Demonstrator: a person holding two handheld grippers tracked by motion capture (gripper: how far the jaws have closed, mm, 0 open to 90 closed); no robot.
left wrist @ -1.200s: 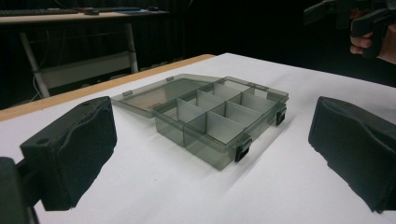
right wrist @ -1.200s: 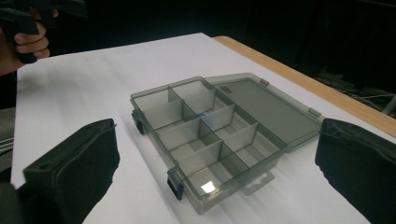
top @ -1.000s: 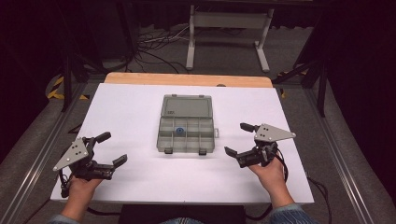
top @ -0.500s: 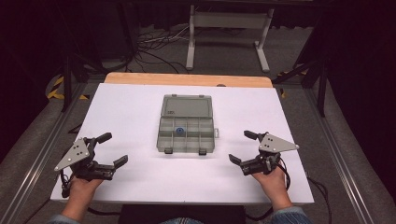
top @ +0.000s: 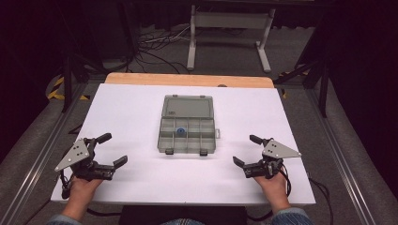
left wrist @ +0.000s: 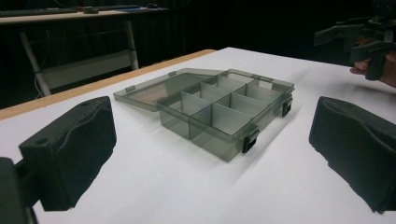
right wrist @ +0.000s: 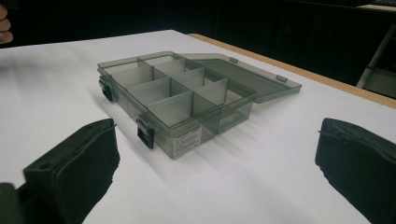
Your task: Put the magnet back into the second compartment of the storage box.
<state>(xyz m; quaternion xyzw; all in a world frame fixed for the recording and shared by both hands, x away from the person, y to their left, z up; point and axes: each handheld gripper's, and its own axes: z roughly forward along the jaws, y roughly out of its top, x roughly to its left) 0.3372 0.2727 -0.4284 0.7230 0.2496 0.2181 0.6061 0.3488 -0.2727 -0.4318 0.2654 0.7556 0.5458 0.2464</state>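
A translucent grey compartment box lies in the middle of the white table, its lid folded flat on the far side. Two black latches hang on its near wall. A small blue item lies in one middle compartment. My left gripper rests open near the front left, well apart from the box. My right gripper stands open near the front right, also apart. In the left gripper view the box sits beyond the spread pads. In the right gripper view the box sits beyond the pads.
A wooden strip edges the table's far side. Behind it stand a white metal frame and cables on the floor. Metal rails run along both sides of the table. The other gripper appears at the top right of the left gripper view.
My right gripper has drawn back toward the table's near edge and settled lower. The left gripper and the box have stayed where they were.
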